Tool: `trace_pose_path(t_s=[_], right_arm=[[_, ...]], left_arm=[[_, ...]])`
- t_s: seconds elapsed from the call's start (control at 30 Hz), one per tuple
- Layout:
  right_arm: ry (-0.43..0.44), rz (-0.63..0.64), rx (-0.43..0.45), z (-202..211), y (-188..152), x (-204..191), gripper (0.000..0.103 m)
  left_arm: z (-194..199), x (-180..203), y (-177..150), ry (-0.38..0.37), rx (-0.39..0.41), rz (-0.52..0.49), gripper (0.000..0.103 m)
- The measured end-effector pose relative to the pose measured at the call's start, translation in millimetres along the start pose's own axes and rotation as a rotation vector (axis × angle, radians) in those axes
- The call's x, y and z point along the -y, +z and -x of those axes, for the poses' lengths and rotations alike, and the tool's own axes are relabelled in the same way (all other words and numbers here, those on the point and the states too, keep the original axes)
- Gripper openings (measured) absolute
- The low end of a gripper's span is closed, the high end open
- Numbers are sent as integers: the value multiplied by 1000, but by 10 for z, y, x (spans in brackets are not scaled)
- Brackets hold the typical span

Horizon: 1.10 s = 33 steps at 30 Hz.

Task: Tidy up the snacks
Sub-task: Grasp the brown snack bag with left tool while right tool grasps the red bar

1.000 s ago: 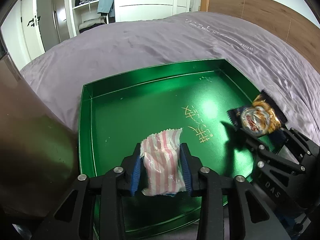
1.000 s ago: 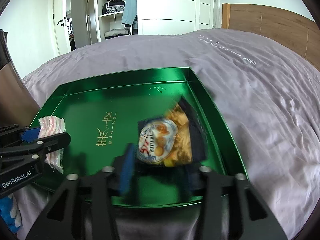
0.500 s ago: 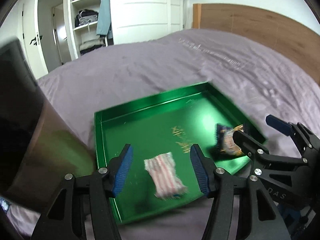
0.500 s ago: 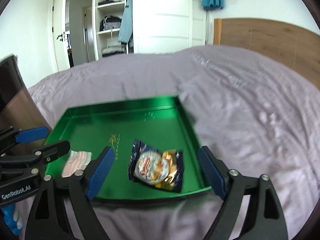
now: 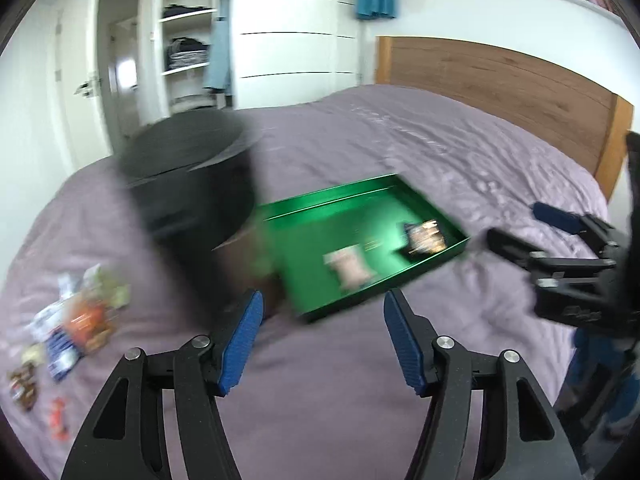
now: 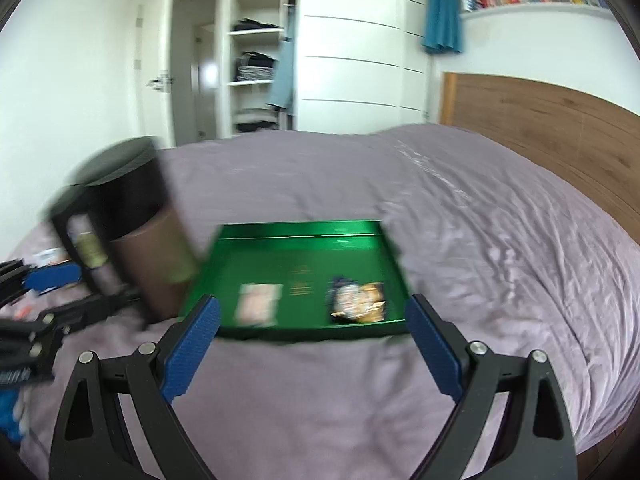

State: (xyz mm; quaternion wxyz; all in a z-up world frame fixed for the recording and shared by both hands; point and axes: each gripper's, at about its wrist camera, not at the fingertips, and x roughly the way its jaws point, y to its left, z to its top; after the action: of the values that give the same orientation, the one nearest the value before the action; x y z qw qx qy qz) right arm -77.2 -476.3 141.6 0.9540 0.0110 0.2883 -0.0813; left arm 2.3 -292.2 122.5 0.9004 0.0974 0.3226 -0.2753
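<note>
A green metal tray lies on the purple bed. In it lie a pink-and-white striped packet and a dark packet with gold print. My left gripper is open and empty, held back above the bedcover near the tray's front edge. My right gripper is open and empty, also back from the tray; it shows at the right of the left wrist view. Several loose snacks lie on the bed at the left.
A tall dark and brown cylindrical container stands on the bed just left of the tray. A wooden headboard is at the right. A wardrobe with open shelves stands beyond the bed.
Both grippers let go of their packets, which now lie in the tray, and pulled back and up from it. The loose snacks at the left have come into view.
</note>
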Motion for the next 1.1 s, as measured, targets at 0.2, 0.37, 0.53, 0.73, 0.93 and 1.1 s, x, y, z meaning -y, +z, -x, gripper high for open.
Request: trace_pose_path(t_s=[0.2, 0.37, 0.53, 0.73, 0.93, 1.1], right_arm=[[239, 29, -42, 134, 2, -1064, 103], [469, 87, -182, -165, -130, -2435, 103], [600, 125, -357, -632, -409, -3713, 103], [592, 147, -461, -1016, -668, -4469, 103], [542, 107, -514, -1379, -644, -4558, 87], [546, 78, -539, -1585, -618, -4580, 40]], left_arm=[[550, -1225, -518, 198, -55, 134, 59], [877, -2471, -952, 385, -104, 226, 60], [922, -3571, -1276, 379, -176, 409, 63], [623, -4050, -1515, 293, -227, 585, 63], [279, -4221, -1614, 298, -275, 700, 63], [47, -4295, -1647, 310, -316, 753, 63]])
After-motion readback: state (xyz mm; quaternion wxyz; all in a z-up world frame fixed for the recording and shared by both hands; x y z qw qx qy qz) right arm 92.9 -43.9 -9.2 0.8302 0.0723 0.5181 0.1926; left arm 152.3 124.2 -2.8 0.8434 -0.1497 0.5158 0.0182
